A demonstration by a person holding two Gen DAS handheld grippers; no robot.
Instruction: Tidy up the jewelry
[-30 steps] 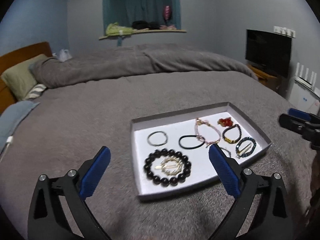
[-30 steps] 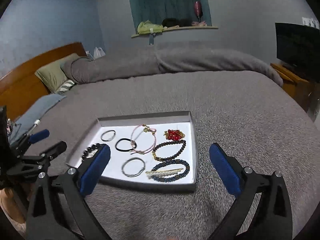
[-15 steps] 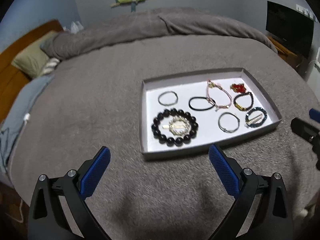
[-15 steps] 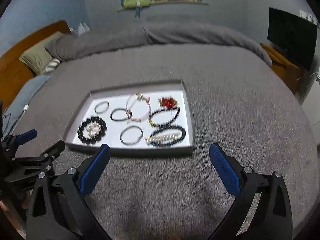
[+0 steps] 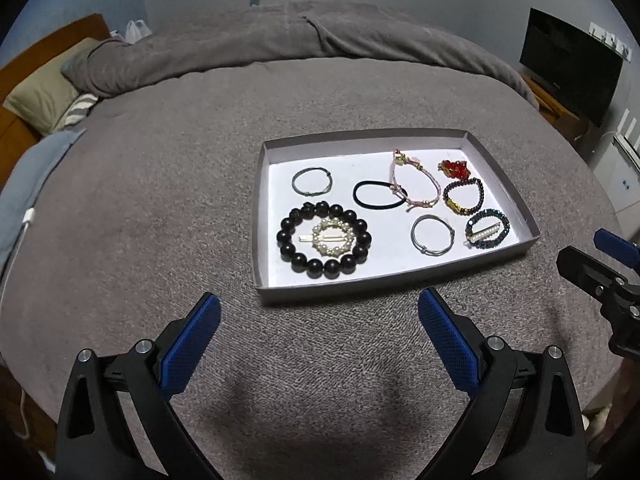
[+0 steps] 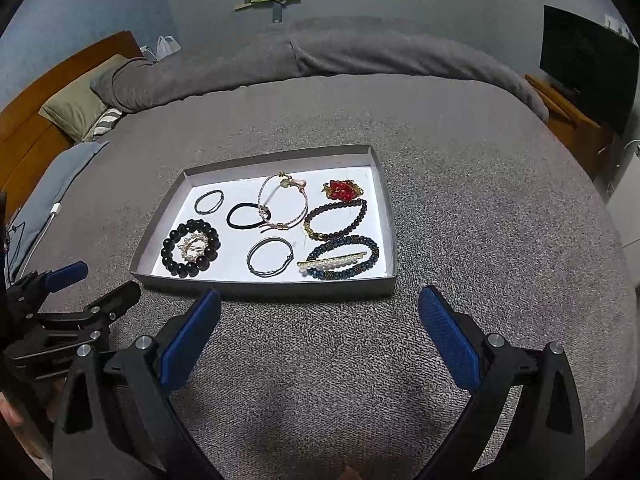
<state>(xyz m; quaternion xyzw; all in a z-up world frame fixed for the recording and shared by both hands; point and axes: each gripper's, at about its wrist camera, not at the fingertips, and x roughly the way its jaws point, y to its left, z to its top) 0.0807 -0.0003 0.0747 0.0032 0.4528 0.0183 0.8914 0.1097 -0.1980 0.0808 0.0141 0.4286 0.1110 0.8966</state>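
Since every piece already lies inside the shallow grey tray (image 5: 400, 280) on the bed cover (image 5: 160, 200), black bead bracelet (image 5: 323, 245) ringing the pearl clip (image 5: 328, 237), hair ties and bangles spread rightward, the sorting reads as complete or nearly so. Left gripper (image 5: 318, 340) and right gripper (image 6: 320, 332): both spread wide, empty, hovering just short of the tray's near wall. Next move, if any: a light pinch on one thin loop.
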